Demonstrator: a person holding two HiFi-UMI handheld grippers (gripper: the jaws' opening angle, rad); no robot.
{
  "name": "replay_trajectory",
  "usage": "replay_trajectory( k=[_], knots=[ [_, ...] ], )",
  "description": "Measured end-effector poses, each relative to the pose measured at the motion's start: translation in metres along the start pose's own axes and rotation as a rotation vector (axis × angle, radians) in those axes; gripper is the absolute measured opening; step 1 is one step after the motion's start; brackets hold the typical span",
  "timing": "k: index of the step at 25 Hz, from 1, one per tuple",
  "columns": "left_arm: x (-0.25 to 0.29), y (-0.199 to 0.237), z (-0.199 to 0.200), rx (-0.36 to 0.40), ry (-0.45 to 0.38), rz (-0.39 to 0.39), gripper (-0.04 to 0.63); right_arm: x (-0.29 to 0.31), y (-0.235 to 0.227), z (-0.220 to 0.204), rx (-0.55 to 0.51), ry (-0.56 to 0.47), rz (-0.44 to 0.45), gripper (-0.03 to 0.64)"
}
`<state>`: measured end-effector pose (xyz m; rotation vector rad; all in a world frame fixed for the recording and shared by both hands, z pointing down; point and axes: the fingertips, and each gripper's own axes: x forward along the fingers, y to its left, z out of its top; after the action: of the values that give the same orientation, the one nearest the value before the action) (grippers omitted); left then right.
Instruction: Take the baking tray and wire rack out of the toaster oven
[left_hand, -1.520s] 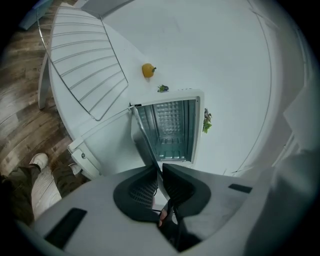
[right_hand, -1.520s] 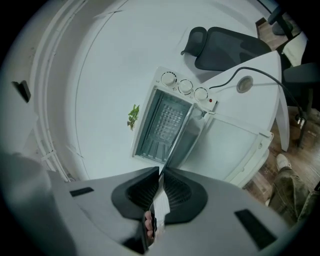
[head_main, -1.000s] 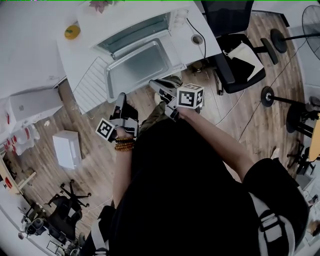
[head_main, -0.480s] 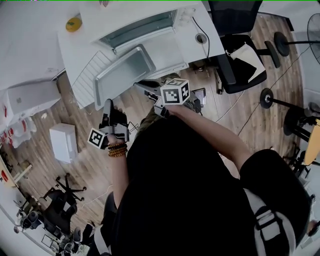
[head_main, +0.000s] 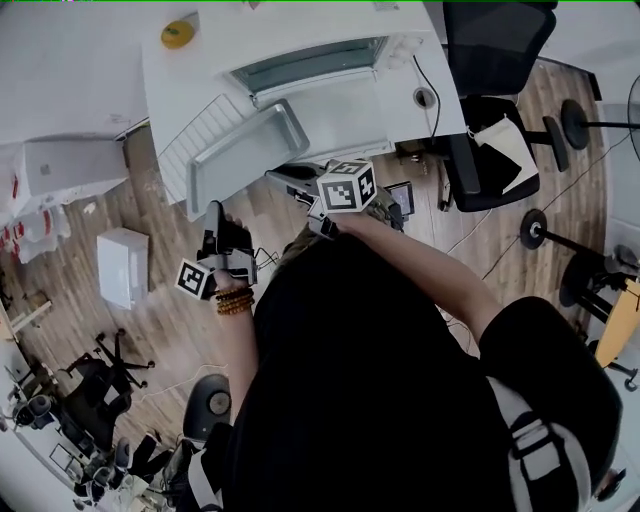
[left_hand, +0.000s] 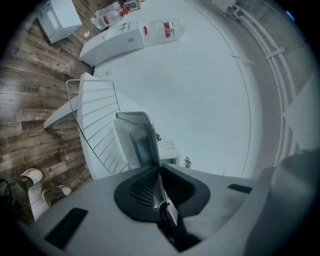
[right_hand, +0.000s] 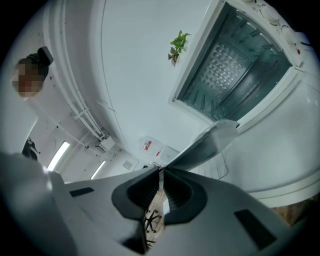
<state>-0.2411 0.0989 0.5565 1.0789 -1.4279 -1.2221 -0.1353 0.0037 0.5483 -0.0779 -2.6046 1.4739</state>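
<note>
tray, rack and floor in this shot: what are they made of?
The baking tray is likely bare sheet metal, aluminium or steel: dull grey sheen, thin rolled rim. The wire rack looks like steel wire, thin parallel rods in a frame; plated or white-coated, I can't tell. The floor shows wood-grain planks, either real wood or laminate.

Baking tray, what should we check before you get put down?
1. Grip of left gripper on baking tray rim: ok.
2. Grip of right gripper on the rim: ok.
3. Tray clear of toaster oven: ok.
4. Tray empty: ok.
5. The wire rack is out, lying on the table: ok.
6. Free spot beneath the tray: cannot tell, the tray hides it.
</note>
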Motion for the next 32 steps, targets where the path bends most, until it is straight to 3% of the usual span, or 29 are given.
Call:
replay_trajectory(
  k=[6, 17, 32],
  knots=[
    [-0.013, -0.001, 0.02, -0.006, -0.08, -0.019, 0.041, 0.025, 0.003, -0.005, -0.006, 0.069, 0.035, 0.046],
    [-0.02, -0.002, 0.046, 0.024, -0.149, -0.037, 0.041, 0.063, 0.005, 0.001, -0.04, 0.163, 0.078, 0.047],
    [0.001, -0.006, 0.097, 0.06, -0.179, -0.041, 0.041, 0.125, -0.001, 0.03, -0.113, 0.221, 0.105, 0.048]
  ],
)
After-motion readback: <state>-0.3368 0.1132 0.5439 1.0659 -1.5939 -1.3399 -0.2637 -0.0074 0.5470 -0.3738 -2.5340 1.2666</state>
